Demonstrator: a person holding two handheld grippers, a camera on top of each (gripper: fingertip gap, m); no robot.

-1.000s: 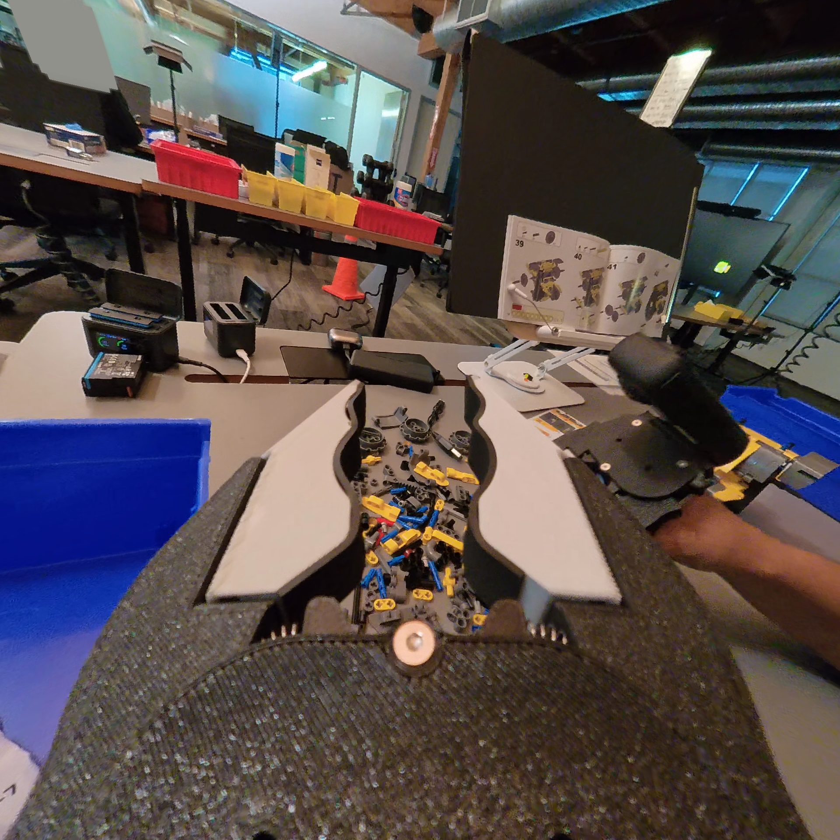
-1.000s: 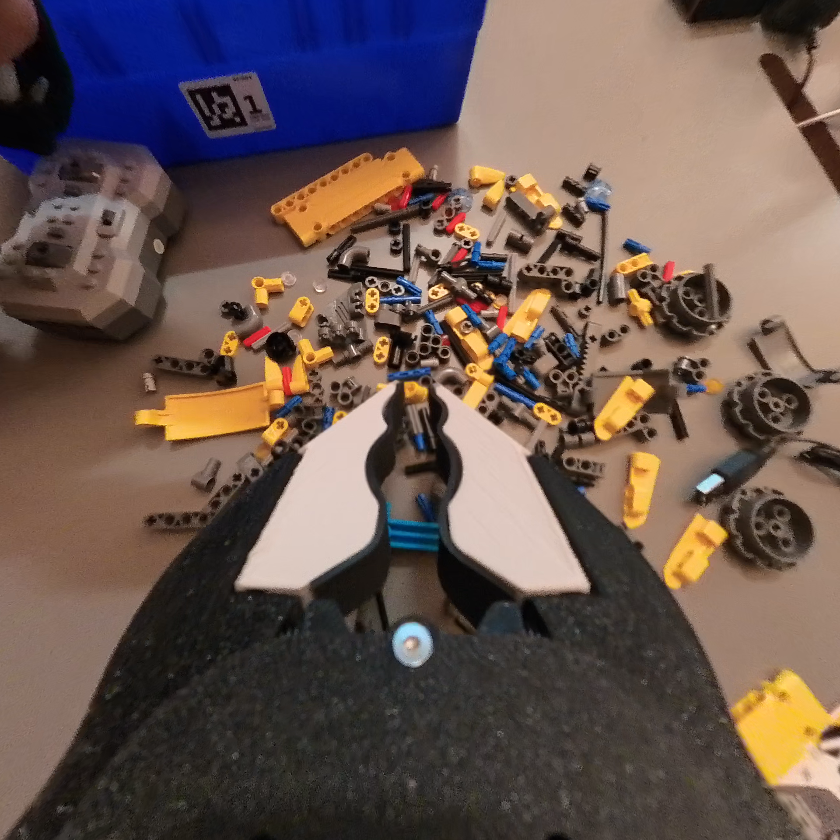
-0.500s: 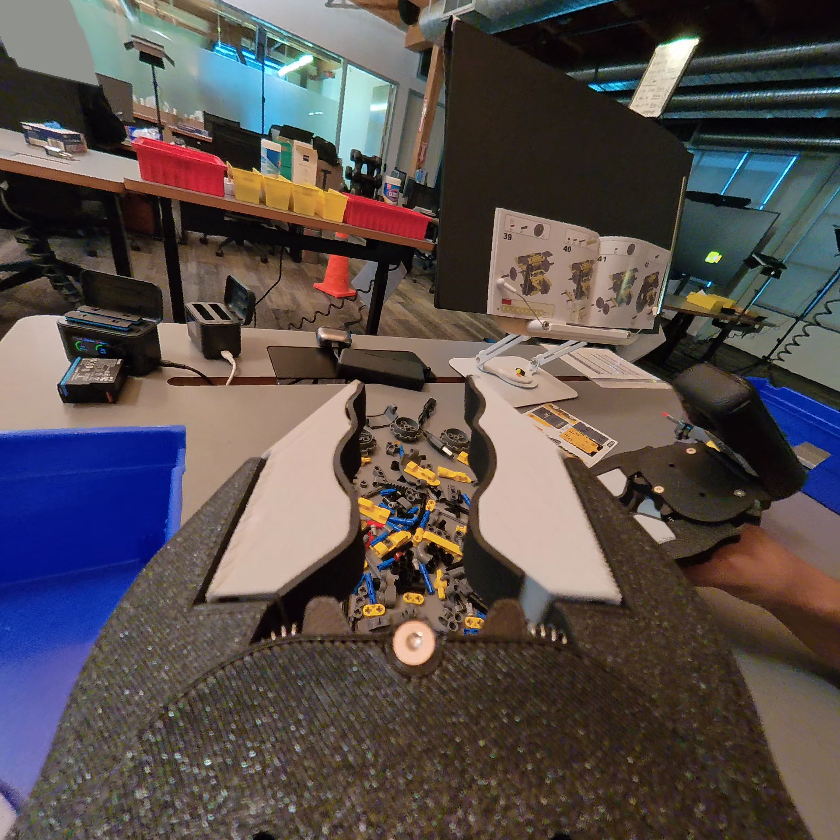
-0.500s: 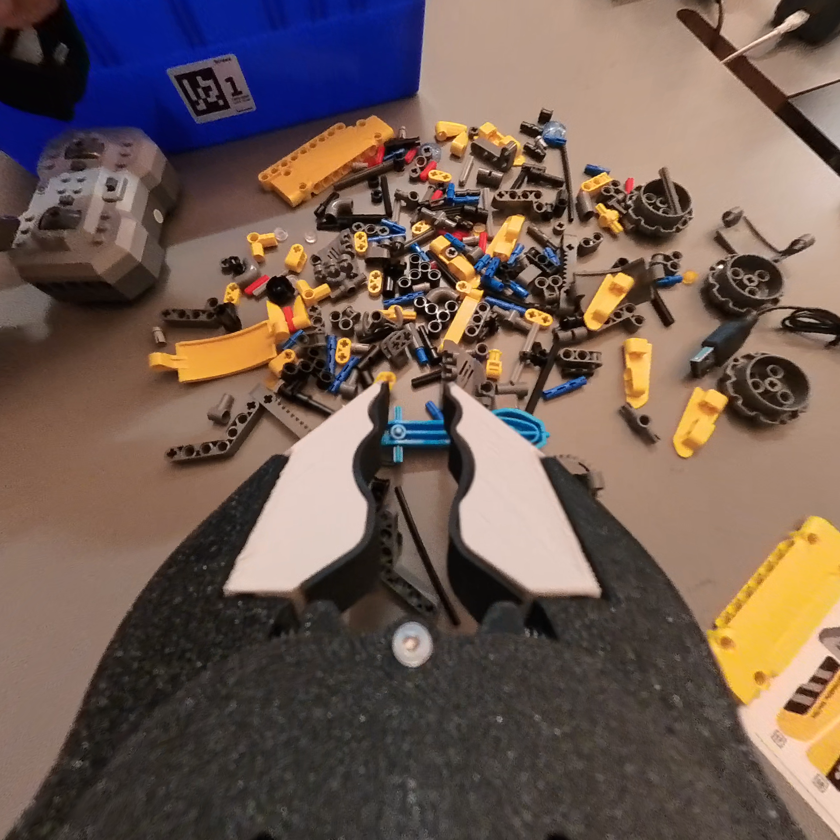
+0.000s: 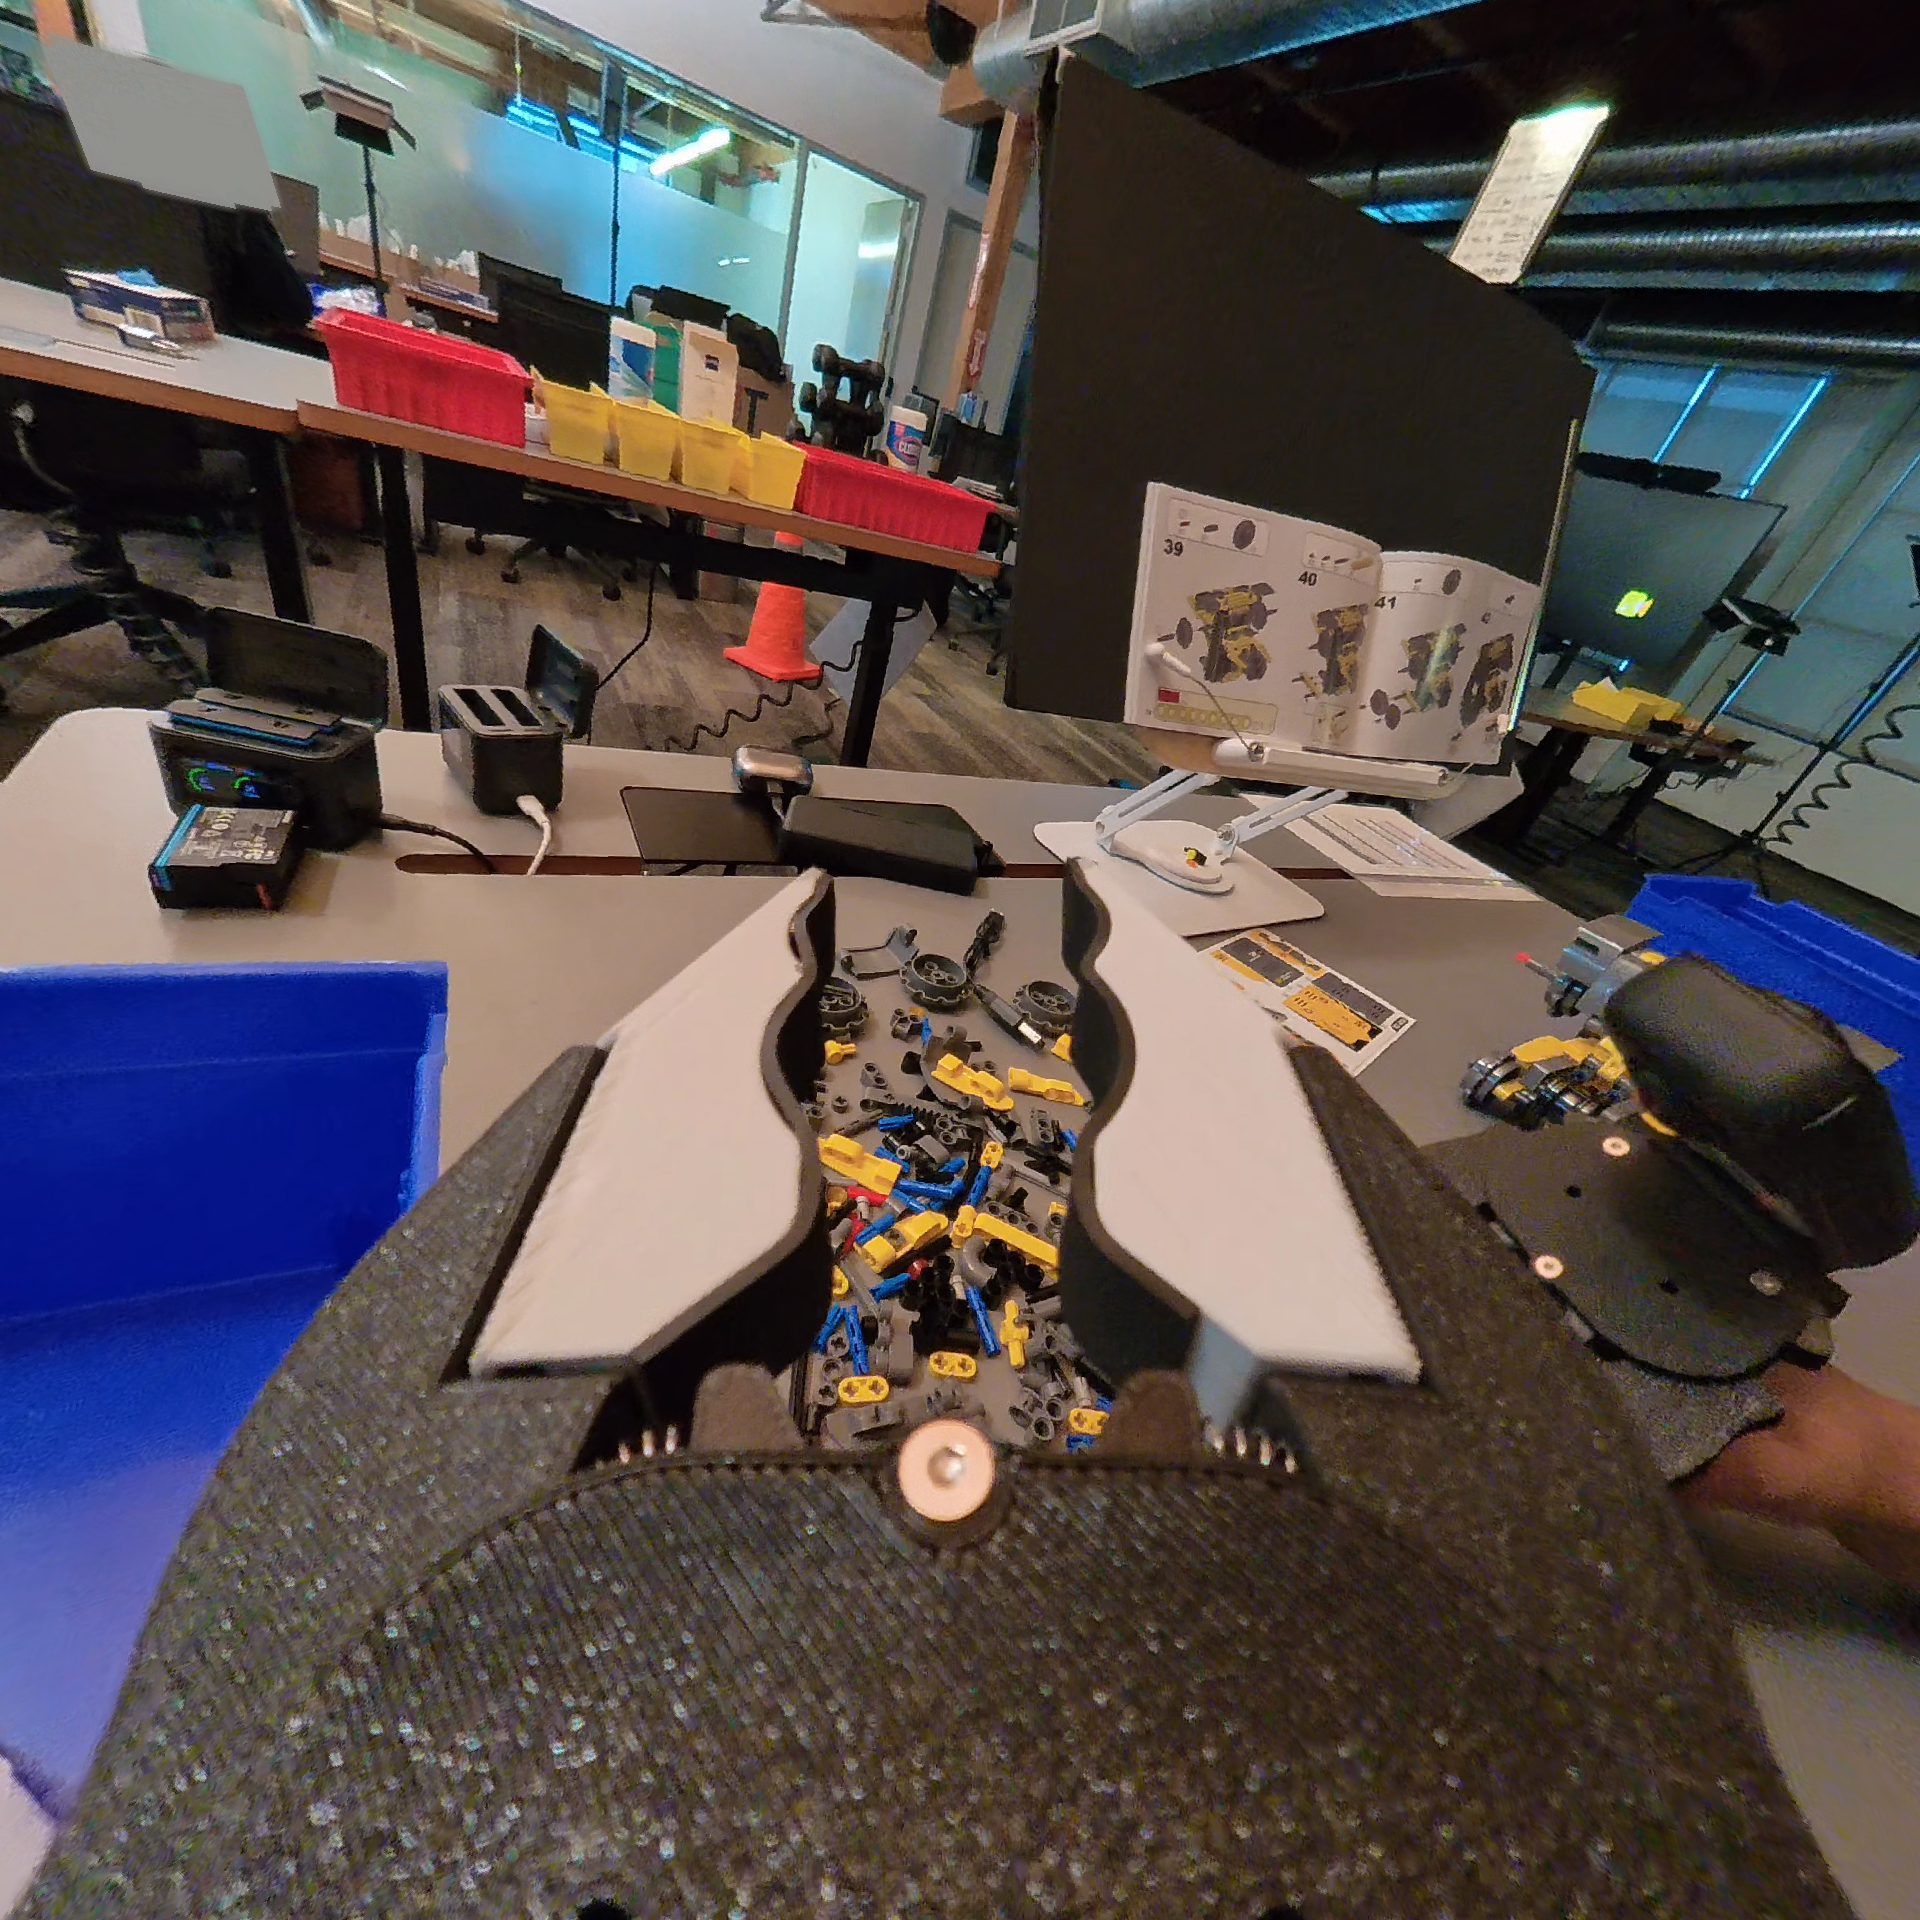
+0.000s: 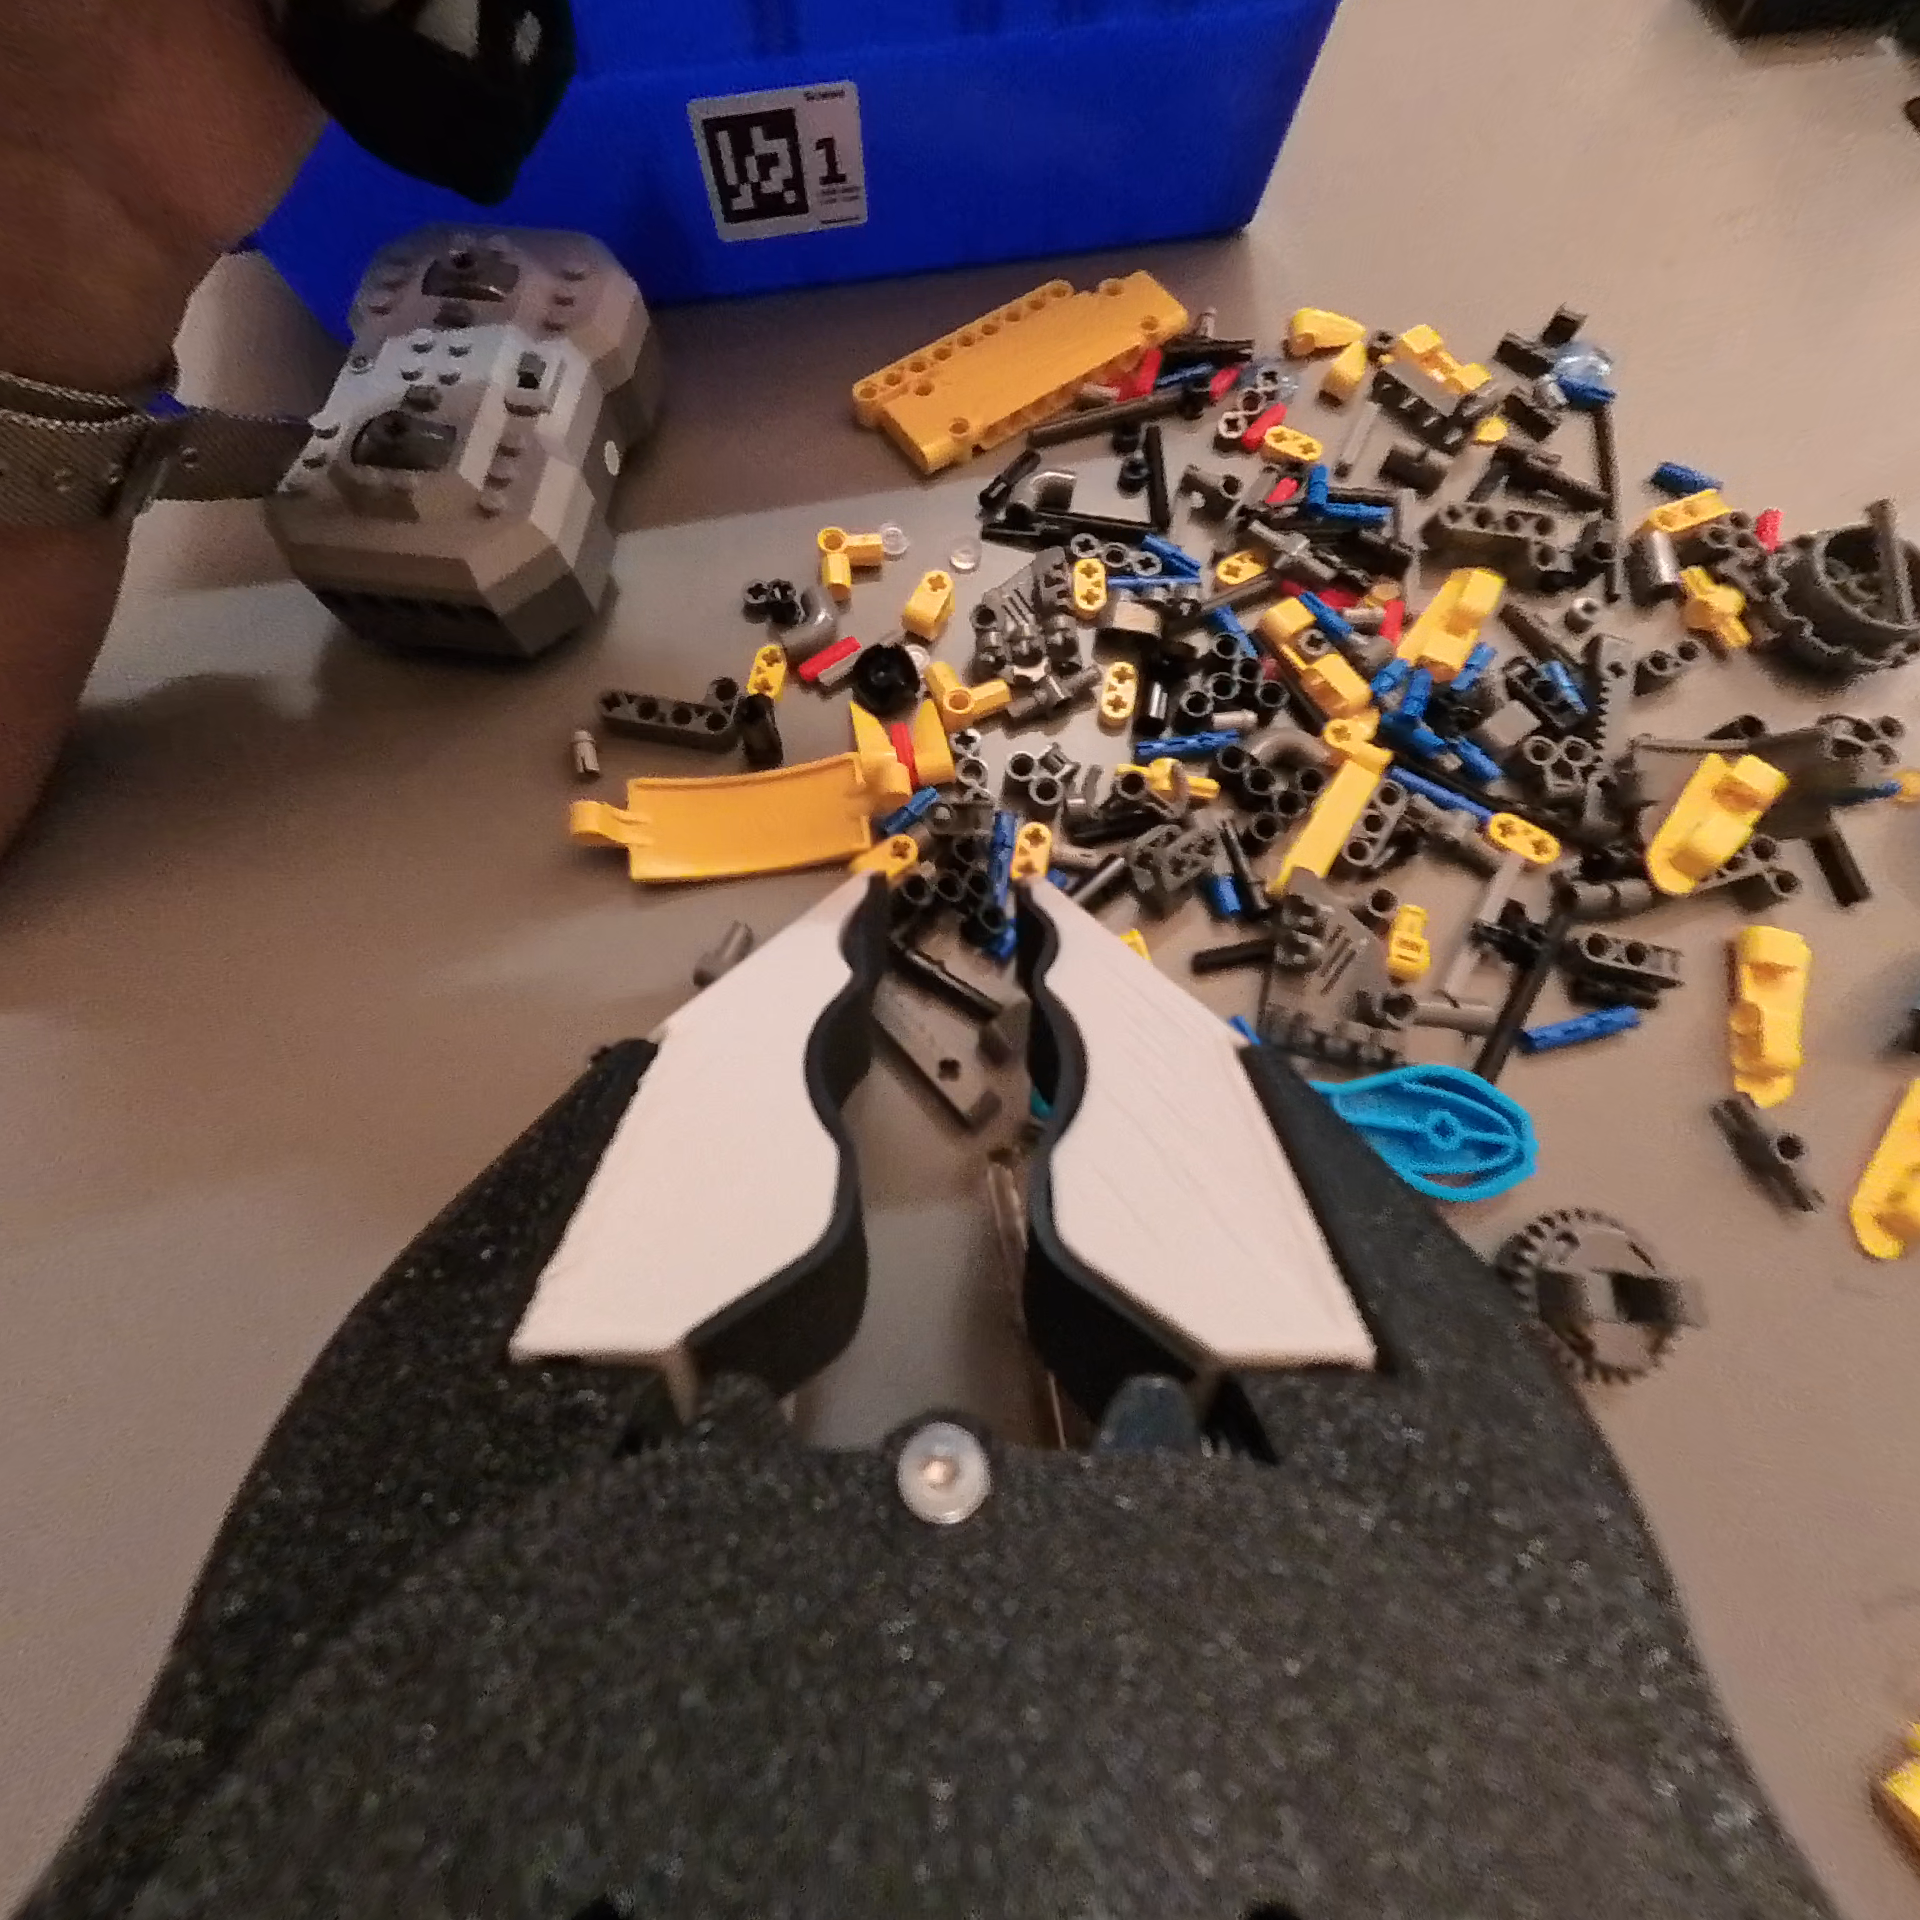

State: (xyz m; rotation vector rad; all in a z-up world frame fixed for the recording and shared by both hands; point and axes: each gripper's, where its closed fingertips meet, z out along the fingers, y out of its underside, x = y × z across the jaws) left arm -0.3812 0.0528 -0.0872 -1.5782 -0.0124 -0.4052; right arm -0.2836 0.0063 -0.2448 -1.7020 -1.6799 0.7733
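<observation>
A pile of small yellow, blue, black and grey building pieces lies on the grey table. My right gripper hovers low over the pile's near edge, jaws a narrow gap apart and empty, with dark grey pieces lying between the fingers. A blue pry tool lies just right of it. My left gripper is open and empty, held above the table and looking over the same pile. The right gripper shows at the right of the left wrist view.
A grey battery box and a blue bin stand behind the pile, beside a person's arm. A dark gear lies at the right. Another blue bin, an instruction booklet on a stand and a part-built model are around. Spacing between my two grippers at the tips: around 20 cm. The dark gear lies around 12 cm away from my right fingertips.
My right gripper has moved left and closer to the pile's near edge; the blue tool that lay between its fingers now lies to its right. The left gripper stays open and has hardly moved.
</observation>
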